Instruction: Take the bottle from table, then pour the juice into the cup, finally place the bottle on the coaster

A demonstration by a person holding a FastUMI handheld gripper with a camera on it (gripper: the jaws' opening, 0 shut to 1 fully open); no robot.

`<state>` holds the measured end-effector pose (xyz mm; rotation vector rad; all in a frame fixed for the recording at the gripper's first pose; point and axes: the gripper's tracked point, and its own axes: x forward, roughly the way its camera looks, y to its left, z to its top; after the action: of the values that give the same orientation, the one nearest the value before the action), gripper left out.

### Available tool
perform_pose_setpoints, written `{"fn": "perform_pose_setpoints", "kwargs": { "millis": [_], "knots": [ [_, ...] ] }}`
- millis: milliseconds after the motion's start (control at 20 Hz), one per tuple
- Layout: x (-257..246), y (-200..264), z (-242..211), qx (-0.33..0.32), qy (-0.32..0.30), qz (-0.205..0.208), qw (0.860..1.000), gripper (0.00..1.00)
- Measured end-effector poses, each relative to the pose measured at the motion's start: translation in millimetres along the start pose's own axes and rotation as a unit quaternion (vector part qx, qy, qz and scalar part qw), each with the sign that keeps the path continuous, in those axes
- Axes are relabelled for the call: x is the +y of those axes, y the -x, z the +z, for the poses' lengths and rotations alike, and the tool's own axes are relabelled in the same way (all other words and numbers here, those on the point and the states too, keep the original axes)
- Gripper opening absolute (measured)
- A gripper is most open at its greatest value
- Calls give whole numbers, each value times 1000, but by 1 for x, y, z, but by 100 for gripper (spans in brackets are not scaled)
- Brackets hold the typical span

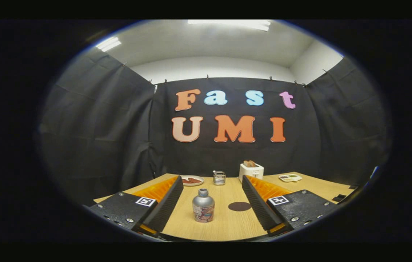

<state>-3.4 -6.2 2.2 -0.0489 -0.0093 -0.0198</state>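
- Gripper [211, 203] wide open, nothing held; both fingers [166, 203] clear of everything, hovering over the near edge of the table [224, 225].
- Bottle [203, 206] upright on the table, between the fingers, nearer the left one, not touching either. Silver, narrow neck, printed label low on the body.
- Coaster [239, 206]: dark round disc flat on the table, just right of the bottle, close to the right finger.
- Cup [219, 177]: small clear one, far side of the table, beyond the bottle and slightly right. Looks empty, hard to tell at this size.
- Step in hand, by judgement: grab not yet made, approach only.
- To do well: shift slightly left so the bottle sits centred in the gap, else the left finger hits first and tips it.
- Push forward level until the pads flank the body, not the neck; the round metal body looks slippery, so grip on the widest part above the label.
- Close squarely, check both pads bear before lifting.
- Lift straight up; keep upright on the way to the cup.
- Cap state unclear from here.
- Far clutter to stay clear of: plate [192, 180] far left, toaster [251, 170] far right of the cup, small tray [290, 177] further right.
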Motion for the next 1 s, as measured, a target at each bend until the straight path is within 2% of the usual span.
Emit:
{"fn": "perform_pose_setpoints", "kwargs": {
  "millis": [650,1000],
  "knots": [
    [5,-11,-8,-8,-3,-2,1000,96],
    [17,-37,-55,11,4,7,1000,97]
  ]
}}
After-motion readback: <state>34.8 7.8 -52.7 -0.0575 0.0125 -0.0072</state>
